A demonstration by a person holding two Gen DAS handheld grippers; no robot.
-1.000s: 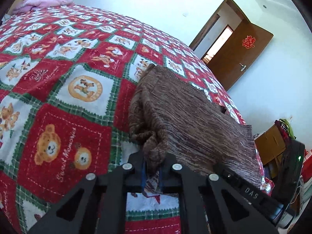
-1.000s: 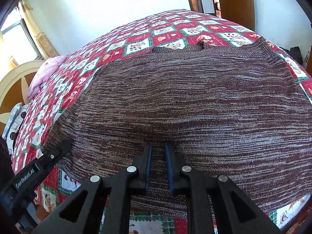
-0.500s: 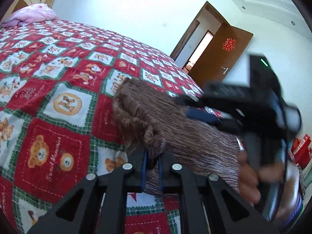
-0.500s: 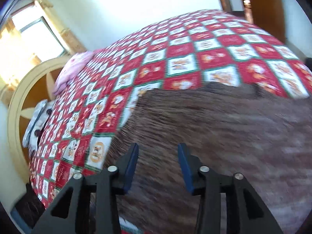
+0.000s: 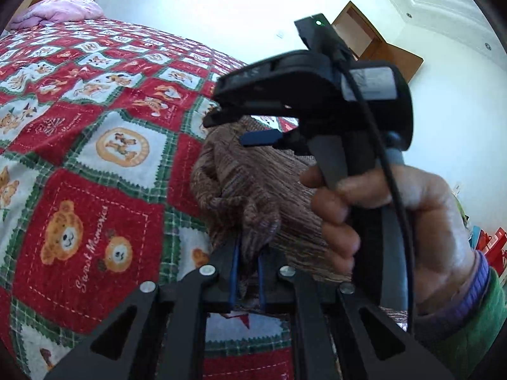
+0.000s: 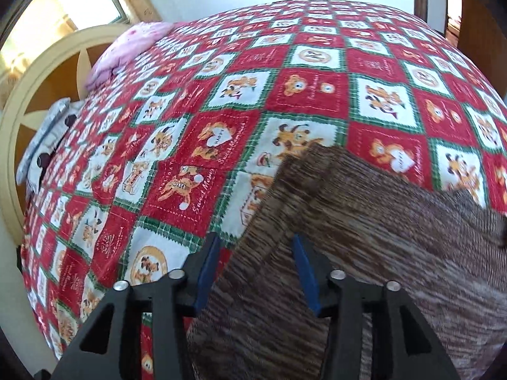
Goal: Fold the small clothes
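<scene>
The right gripper (image 6: 253, 261) has been carried across from the middle of the brown knit garment (image 6: 364, 253) to its left-hand edge, and its jaws have just been opening; they stand apart, nothing clamped. In its own view the garment's side edge runs up between the blue pads, but no pressing is seen. In the left wrist view this gripper (image 5: 253, 126) is now seen close in front, held by a hand (image 5: 380, 215), above the far corner of the knit. The left gripper (image 5: 247, 272) is unchanged: jaws together, clamped on a bunched corner of the garment.

Judged meaning: the middle has been let go and a second corner on the same side is being lined up, so a fold from that side looks set up, not yet begun.

The garment lies flat on the red patchwork bedspread (image 6: 221, 145), near its front edge. In the right view its long axis is judged to run left to right, the top corner pointing up toward the headboard (image 6: 41, 95) side; exact orientation is blurred.
</scene>
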